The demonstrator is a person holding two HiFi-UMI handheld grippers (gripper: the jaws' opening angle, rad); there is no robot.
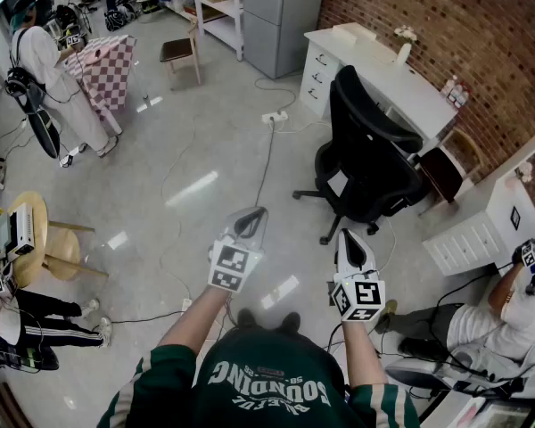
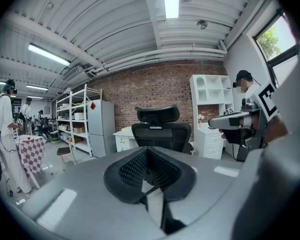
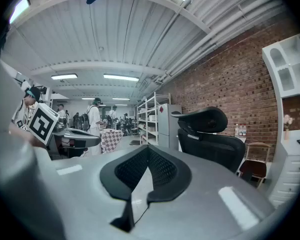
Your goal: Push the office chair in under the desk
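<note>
A black office chair [image 1: 367, 160] with a headrest stands on the floor a little out from the white desk [image 1: 388, 71], which runs along the brick wall. Its back faces me. Both grippers are held out in front of me, well short of the chair and touching nothing. My left gripper [image 1: 251, 222] is shut and empty, and my right gripper [image 1: 353, 244] is shut and empty too. In the left gripper view the chair [image 2: 160, 130] shows straight beyond the closed jaws [image 2: 149, 153]. In the right gripper view the chair [image 3: 213, 138] stands to the right of the closed jaws [image 3: 149, 153].
A power strip [image 1: 275, 117] with a cable lies on the floor left of the chair. A brown chair [image 1: 442, 173] and a white drawer unit [image 1: 466, 240] stand to its right. A person [image 1: 481, 325] sits low at the right, another [image 1: 55, 77] stands far left. A round wooden table [image 1: 37, 236] is at the left.
</note>
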